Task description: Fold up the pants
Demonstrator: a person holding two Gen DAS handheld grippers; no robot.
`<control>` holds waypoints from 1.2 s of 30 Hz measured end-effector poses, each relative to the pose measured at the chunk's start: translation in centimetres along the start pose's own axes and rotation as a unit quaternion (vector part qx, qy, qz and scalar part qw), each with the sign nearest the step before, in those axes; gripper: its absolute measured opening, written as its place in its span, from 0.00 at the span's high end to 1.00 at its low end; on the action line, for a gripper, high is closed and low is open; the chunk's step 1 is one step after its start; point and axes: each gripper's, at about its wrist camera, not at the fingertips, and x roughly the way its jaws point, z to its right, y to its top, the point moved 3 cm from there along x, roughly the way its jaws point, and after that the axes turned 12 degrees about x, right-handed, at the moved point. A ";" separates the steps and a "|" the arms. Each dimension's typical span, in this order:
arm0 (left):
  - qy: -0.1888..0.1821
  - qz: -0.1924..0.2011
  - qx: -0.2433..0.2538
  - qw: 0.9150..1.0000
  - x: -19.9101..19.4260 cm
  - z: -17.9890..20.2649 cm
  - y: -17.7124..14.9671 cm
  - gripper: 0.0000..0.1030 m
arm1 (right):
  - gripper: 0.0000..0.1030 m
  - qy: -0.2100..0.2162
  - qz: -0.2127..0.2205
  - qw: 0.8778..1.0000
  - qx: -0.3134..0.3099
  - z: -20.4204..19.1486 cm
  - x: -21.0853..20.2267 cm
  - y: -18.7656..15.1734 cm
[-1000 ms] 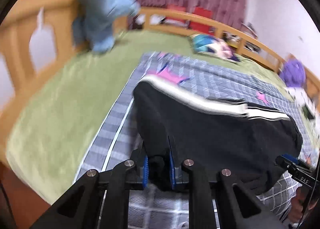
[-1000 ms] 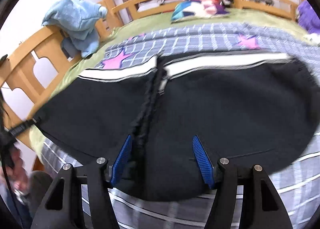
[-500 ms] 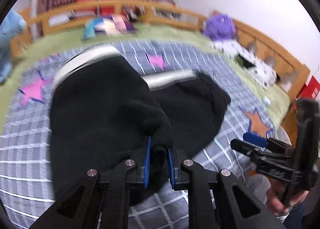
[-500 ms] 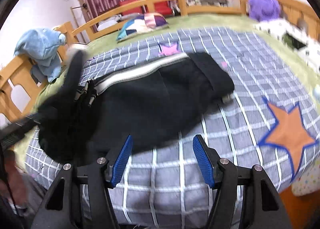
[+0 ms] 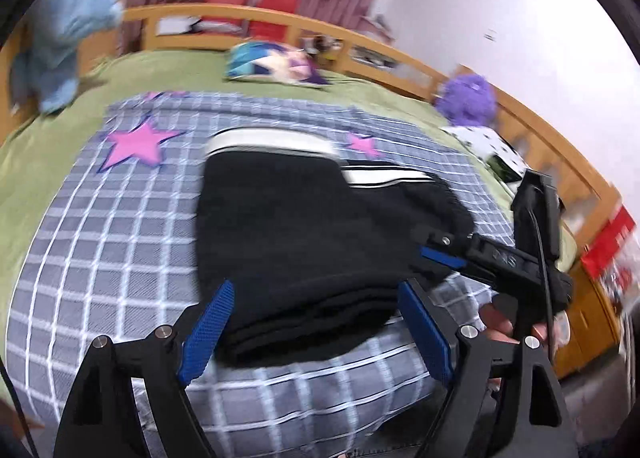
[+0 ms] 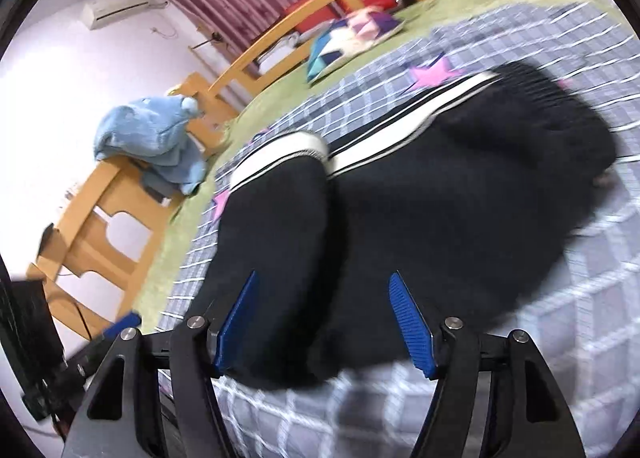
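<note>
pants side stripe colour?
White with thin black lines, along the black pants; clearest in the left wrist view.

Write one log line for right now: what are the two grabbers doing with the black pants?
step: fold pants | pants: folded over, lying on checked blanket | left gripper: open, empty | right gripper: open, empty, over pants

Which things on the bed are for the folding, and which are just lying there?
For the job: pants, left gripper, right gripper.
Just lying about: pillow, purple toy, blue cloth, quilt.
</note>
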 end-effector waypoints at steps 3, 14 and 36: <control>0.003 -0.018 -0.051 0.999 0.1 -2.7 -1.2 0.19 | 0.38 -0.011 -0.049 0.999 0.012 -0.6 5.4 0.3; 0.017 -0.034 -0.079 0.996 1.8 -4.0 1.4 0.19 | 0.91 -0.034 -0.019 0.995 -0.097 -6.4 1.2 7.0; -0.056 -0.063 0.022 0.996 9.9 7.3 5.8 0.19 | 0.72 -0.236 0.067 0.965 -0.089 9.8 -8.3 14.0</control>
